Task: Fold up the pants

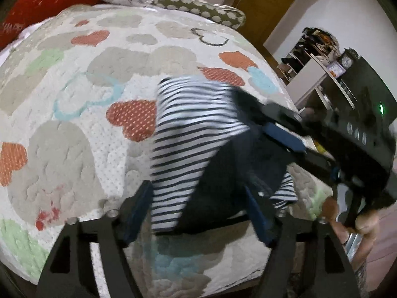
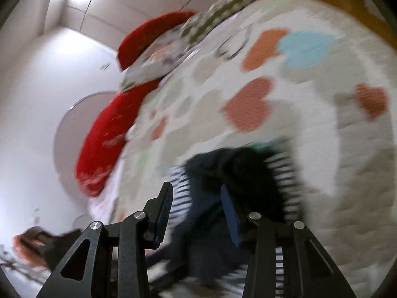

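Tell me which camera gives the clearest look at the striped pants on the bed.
The left wrist view. There the striped pants lie on the heart-print quilt with the stripes fairly sharp and most of the cloth visible. The right wrist view shows the same pants smeared by motion blur, with only streaks of stripes around a dark patch.

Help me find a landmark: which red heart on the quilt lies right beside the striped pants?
The large dotted red heart, touching the left edge of the striped pants; the other red hearts lie apart from them.

left tool (image 1: 198, 213): black frame, blue pads, silver screws | right tool (image 2: 196, 213): same | bare-skinned hand (image 1: 364, 226)
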